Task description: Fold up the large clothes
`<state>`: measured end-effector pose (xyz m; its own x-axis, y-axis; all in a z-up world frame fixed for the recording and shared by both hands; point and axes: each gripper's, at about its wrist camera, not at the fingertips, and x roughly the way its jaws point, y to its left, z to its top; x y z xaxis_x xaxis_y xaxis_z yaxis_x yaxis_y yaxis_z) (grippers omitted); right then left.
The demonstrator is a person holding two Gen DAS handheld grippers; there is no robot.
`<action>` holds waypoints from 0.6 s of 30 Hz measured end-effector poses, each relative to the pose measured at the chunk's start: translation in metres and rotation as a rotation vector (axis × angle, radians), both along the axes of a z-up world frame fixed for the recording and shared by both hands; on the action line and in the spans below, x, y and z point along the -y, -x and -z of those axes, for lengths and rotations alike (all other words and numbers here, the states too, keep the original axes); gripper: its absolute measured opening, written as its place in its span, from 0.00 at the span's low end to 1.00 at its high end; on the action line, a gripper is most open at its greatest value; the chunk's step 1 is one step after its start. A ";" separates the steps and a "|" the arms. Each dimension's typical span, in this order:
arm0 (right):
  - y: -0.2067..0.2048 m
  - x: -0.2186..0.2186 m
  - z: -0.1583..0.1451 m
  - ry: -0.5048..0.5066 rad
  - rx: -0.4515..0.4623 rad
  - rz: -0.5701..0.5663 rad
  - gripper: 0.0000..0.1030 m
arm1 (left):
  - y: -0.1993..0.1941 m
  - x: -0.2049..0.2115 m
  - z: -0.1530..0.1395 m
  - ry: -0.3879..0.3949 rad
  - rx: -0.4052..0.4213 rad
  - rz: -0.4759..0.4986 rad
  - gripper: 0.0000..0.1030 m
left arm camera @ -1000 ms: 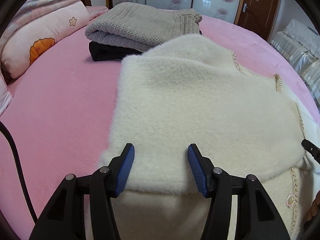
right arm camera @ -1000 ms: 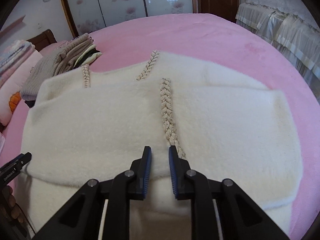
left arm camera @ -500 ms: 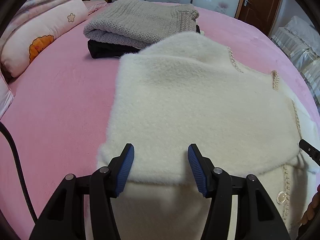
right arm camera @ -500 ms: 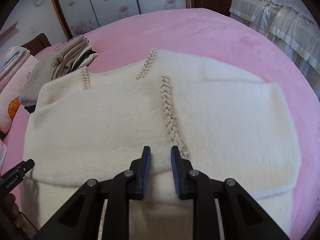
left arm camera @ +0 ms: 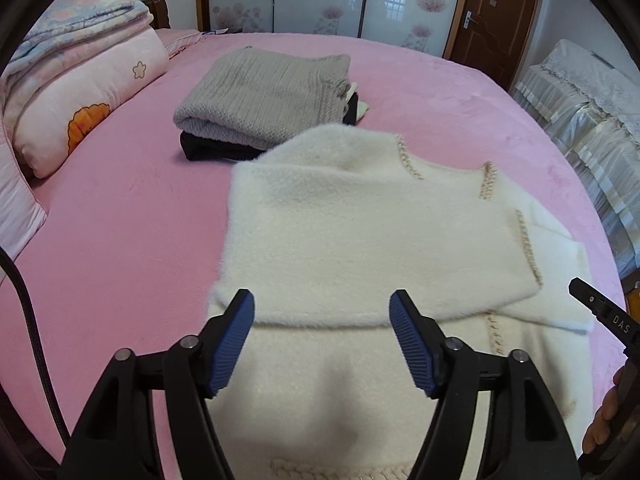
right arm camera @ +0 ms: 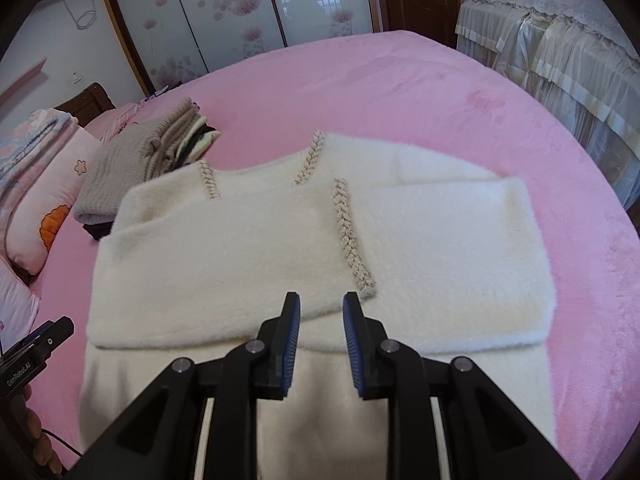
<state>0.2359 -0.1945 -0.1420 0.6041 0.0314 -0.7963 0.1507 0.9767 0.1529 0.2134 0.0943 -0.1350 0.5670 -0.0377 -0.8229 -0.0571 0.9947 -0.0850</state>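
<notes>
1. We hold the left gripper with jaws spread wide and empty, above the near edge of the folded-in sleeves.
2. Our right gripper has jaws open a narrow gap, gripping nothing.
3. The cream fuzzy sweater lies flat on the pink bed, sleeves folded across its chest.
4. Risk: pinching only the top layer would drag a sleeve open; the plush pile may slip.

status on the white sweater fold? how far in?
Done: the cream sweater has both sides folded across its middle, and a folded grey knit sits on a stack further up the pink bed. In hand: nothing; left tool and right tool are open above the hem. Left: fold bottom up, probably stack.
</notes>
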 end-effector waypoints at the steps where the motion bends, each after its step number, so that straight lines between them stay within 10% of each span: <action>1: 0.006 -0.002 -0.007 0.003 0.012 -0.003 0.23 | 0.005 0.001 -0.006 0.001 0.011 0.003 0.74; 18: 0.096 -0.013 -0.075 0.016 0.116 -0.042 0.29 | 0.102 0.008 -0.076 0.026 0.081 0.044 0.75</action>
